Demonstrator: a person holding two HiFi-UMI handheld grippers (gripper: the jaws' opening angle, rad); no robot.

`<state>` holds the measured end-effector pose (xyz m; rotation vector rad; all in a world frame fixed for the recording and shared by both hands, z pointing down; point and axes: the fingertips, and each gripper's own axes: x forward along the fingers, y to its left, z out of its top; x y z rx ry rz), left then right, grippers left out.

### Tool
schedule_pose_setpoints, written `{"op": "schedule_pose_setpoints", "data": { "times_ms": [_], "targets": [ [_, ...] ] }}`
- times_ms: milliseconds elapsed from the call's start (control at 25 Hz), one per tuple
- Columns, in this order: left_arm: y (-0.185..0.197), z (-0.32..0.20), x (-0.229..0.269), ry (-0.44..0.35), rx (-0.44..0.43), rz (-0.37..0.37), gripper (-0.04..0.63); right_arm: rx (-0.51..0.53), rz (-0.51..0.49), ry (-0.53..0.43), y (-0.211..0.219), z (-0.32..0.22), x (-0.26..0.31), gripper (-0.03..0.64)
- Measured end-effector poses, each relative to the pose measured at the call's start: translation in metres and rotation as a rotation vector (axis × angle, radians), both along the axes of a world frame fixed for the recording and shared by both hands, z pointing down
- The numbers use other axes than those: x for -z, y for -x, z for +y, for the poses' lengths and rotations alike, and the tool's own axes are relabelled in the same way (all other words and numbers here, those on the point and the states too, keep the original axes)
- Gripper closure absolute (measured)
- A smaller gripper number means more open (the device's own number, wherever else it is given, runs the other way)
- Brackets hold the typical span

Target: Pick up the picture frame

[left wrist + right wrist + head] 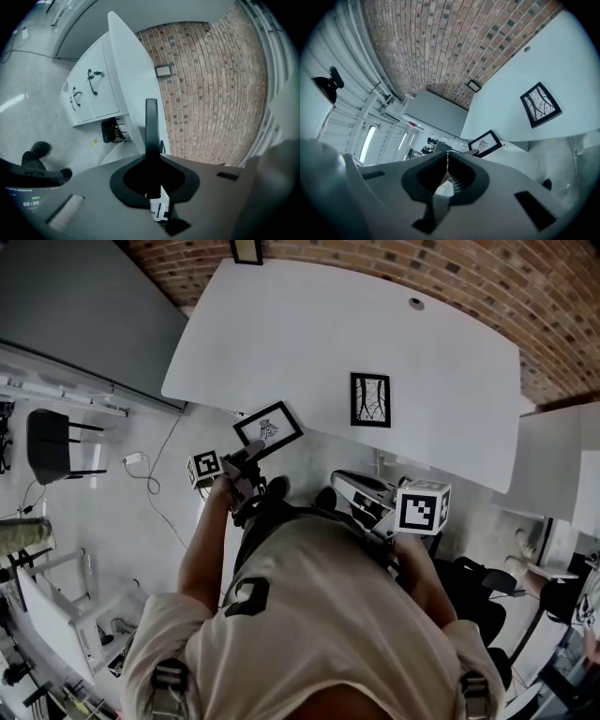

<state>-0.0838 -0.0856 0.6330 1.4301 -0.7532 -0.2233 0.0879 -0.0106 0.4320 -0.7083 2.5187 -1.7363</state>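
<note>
Tabletop (309,324); left gripper (249,453) clamping picture frame (268,428)

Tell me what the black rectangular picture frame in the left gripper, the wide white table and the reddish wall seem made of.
Black rectangular picture frame: thin matte black border, wood or plastic, unclear which. Wide white table: smooth, even matte top without grain, probably laminate. Reddish wall: bare brick, with pale mortar lines showing.

Behind the left claw (251,452) sits a white cube (204,466) with black square markers; the right claw (339,478) has a matching one. Pale short-sleeved shirt (319,615), dark emblem (247,597), buckled shoulder straps (169,679).
</note>
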Motion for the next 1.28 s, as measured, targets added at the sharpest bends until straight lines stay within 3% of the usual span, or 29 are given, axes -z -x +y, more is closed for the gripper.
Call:
{"op": "schedule_pose_setpoints", "data": {
  "times_ms": [200,560,880,1280],
  "targets": [
    [0.010,-0.013,0.011,-0.019,-0.033,0.020,0.572,0.003,0.025,-0.001,0.023,-0.004,0.002,0.611],
    [0.046,-0.035,0.050,-0.132,-0.081,0.064,0.572,-0.004,0.085,0.030,0.063,-0.012,-0.007,0.611],
    [0.082,-0.029,0.075,-0.187,-0.117,0.080,0.572,0.011,0.079,0.030,0.114,-0.012,-0.004,0.611],
    [0.060,-0.027,0.097,-0.213,-0.262,0.155,0.572,-0.108,0.124,0.023,0.119,-0.009,0.000,0.611]
  ]
}}
